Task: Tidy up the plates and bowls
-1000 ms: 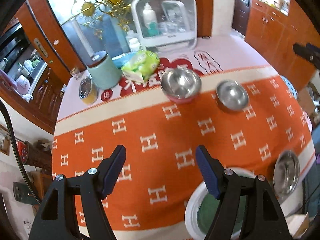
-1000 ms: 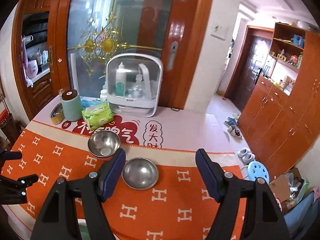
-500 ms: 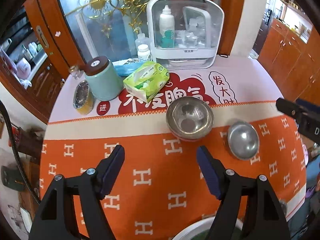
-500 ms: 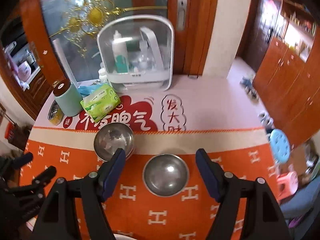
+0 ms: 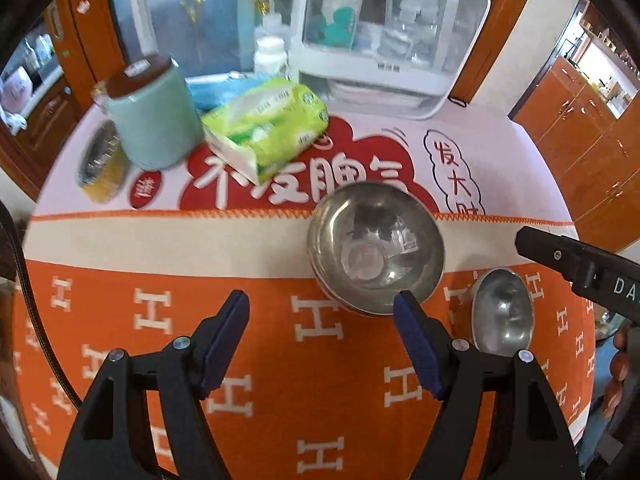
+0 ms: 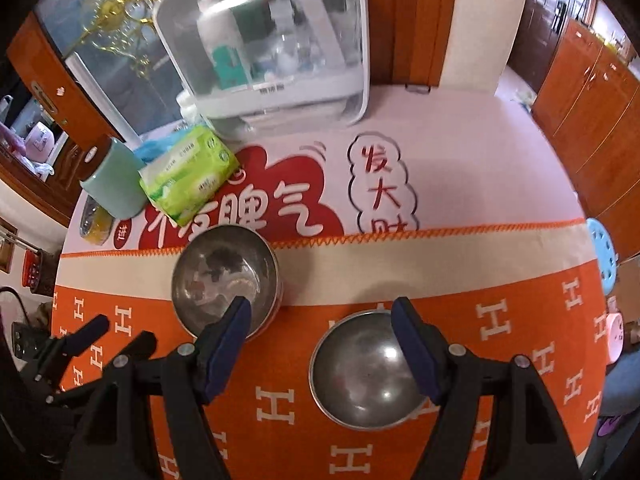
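A deep steel bowl [image 5: 376, 248] stands on the orange cloth just ahead and right of my open, empty left gripper [image 5: 320, 336]. A shallower steel bowl [image 5: 502, 314] lies to its right. In the right wrist view the shallow bowl [image 6: 360, 372] sits low between the fingers of my open, empty right gripper [image 6: 322, 340], close to the right fingertip. The deep bowl [image 6: 224, 280] is behind the left fingertip. The left gripper [image 6: 108, 332] shows at the lower left.
At the back stand a white clear-fronted storage box [image 5: 384, 36], a green tissue pack [image 5: 268, 128], a teal canister [image 5: 154, 116] and a small tin [image 5: 100, 160]. The right gripper's finger [image 5: 576, 264] reaches in from the right. A blue stool [image 6: 604, 256] stands beyond the table's right edge.
Both grippers have moved forward and down toward the two steel bowls, which look larger and closer. The white plate and small steel dish near the front edge have left the left wrist view.
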